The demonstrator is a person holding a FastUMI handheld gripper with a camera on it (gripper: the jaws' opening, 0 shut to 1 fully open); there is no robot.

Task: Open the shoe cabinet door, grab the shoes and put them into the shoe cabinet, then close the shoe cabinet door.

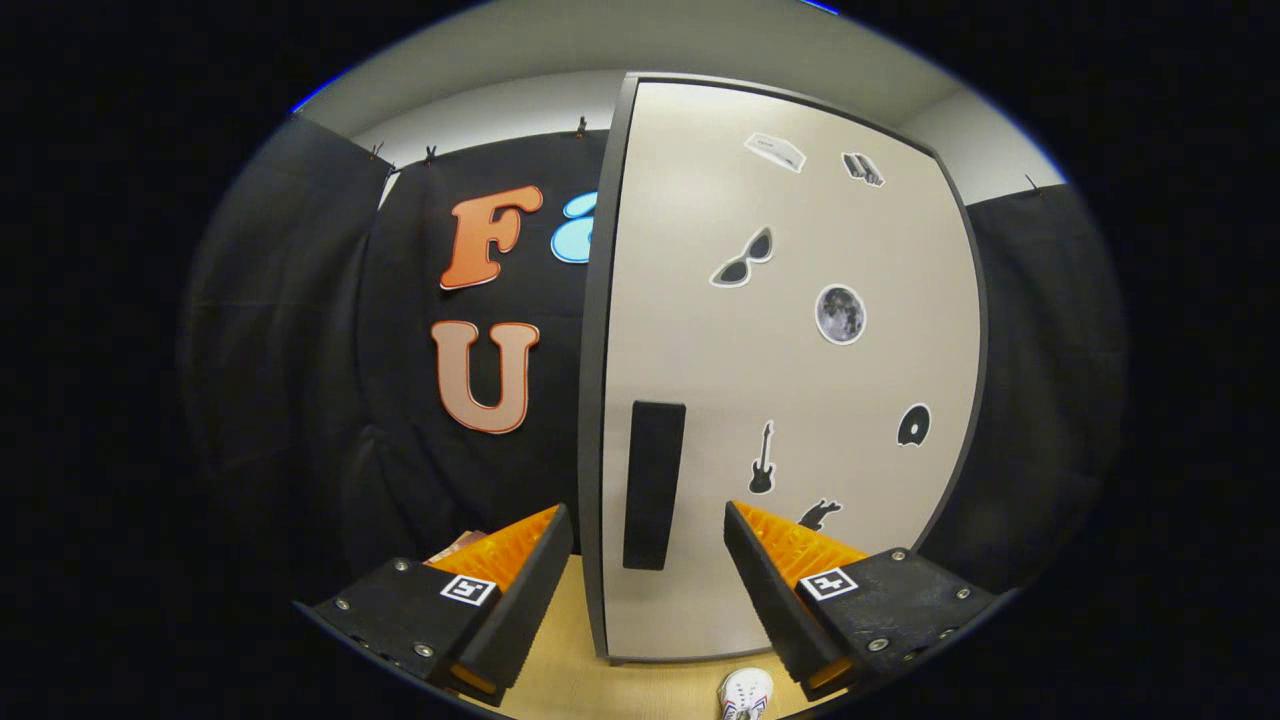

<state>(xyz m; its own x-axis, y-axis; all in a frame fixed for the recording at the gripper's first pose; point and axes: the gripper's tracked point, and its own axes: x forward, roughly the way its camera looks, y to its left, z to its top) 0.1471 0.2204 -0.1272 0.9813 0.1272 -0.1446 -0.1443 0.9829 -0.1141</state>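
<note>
The shoe cabinet door (790,370) stands shut, upright on the wooden floor (570,680), its dark vertical handle (654,485) just ahead between the fingers; stickers (840,314) dot its pale face; a white shoe (746,693) lies on the floor before the cabinet's foot; the hand-held gripper (648,560) is spread wide, holding nothing.

No readable text; the cabinet door (790,380) bears only picture stickers (840,314).
</note>
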